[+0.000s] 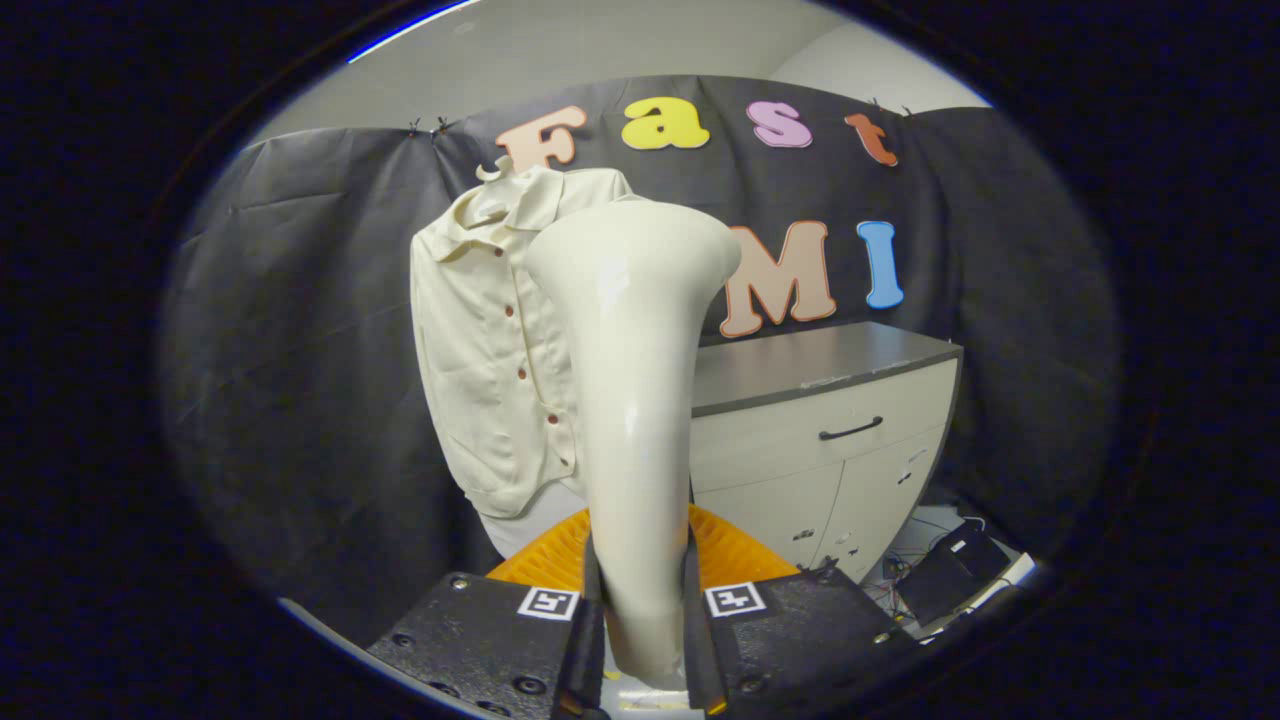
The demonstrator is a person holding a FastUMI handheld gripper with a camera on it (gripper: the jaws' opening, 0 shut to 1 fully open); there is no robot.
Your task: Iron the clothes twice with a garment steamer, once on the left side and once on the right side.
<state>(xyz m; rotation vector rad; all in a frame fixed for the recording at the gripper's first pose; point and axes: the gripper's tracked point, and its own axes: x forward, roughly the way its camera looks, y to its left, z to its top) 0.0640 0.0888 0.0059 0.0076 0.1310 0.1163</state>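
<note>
Between the gripper (640,640) fingers sits the garment steamer (635,400), clamped by its handle from both sides, head up. The shirt (480,350) hangs just beyond it on the wall, apparently apart from it. Looks like neither left nor right pass is done yet.

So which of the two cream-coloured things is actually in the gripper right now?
The garment steamer: its handle stands clamped between both fingers of the gripper, flared head up. The buttoned shirt hangs beyond it against the black cloth wall, apparently untouched.
</note>
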